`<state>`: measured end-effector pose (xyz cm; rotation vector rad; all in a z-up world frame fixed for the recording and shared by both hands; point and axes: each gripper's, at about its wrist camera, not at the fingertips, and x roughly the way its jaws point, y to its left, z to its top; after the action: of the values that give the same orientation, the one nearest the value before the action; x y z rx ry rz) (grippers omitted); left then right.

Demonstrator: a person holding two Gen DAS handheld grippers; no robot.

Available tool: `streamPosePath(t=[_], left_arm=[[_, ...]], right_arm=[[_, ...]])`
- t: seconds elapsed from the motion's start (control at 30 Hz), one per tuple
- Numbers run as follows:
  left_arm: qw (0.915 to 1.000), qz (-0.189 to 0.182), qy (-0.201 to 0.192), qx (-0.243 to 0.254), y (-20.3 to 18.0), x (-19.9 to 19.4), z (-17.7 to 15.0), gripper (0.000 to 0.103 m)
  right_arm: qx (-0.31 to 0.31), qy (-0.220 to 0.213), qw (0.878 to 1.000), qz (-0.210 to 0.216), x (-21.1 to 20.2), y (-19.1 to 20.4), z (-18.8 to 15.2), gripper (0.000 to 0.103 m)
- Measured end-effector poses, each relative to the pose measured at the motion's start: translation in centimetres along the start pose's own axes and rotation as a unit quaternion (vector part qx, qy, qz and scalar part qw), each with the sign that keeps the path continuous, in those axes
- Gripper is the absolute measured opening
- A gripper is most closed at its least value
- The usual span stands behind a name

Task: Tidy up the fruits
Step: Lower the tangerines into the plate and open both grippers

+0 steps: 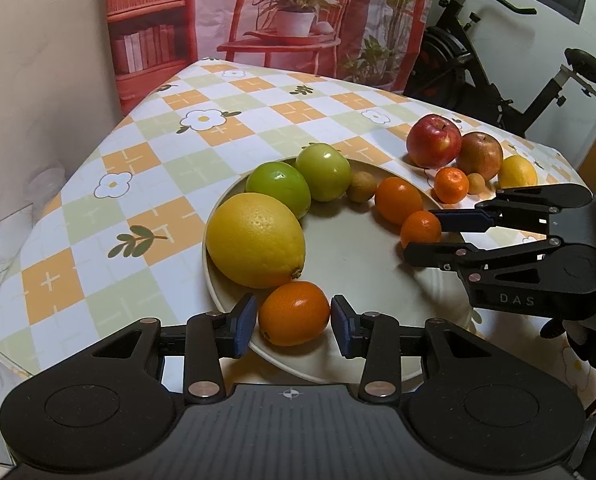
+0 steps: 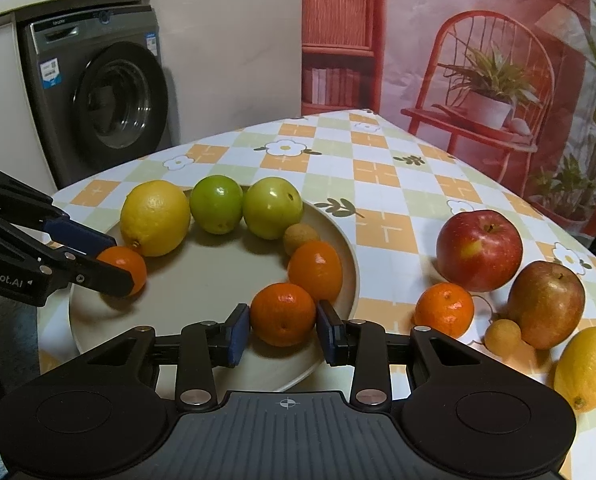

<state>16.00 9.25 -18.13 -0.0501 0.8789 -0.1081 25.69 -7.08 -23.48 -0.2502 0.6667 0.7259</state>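
The left gripper (image 1: 294, 325) holds a small orange (image 1: 293, 312) snug between its pads at the near rim of the plate (image 1: 357, 264). The right gripper (image 2: 284, 334) holds a mandarin (image 2: 282, 314) the same way, further round the rim. Each should open slowly, so its fruit stays by the rim and does not roll

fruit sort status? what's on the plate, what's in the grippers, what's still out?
Done: five fruits lie free along the plate rim: large lemon, two green fruits, a small brown one, an orange one.
In hand: left gripper shut on an orange, right gripper shut on a mandarin, both at the plate.
Left: two apples, a mandarin, a small round fruit and a lemon on the tablecloth.
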Motion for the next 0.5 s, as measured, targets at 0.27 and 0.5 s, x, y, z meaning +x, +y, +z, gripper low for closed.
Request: streamPosePath(t=[0.27,0.5], left_arm=[[1.0000,0.004,-0.001,0.001,-0.08,-0.04,-0.03,0.043],[0.9999,0.005,-0.002,-0.008,-0.04,-0.31,0.06,0.048]], right_arm=[[0.000,-0.005,1.000,-0.003,-0.33,0.10,-0.13,0.033],[0.002,-0.016,1.000,-0.006,-0.85,0.07,-0.19,0.036]])
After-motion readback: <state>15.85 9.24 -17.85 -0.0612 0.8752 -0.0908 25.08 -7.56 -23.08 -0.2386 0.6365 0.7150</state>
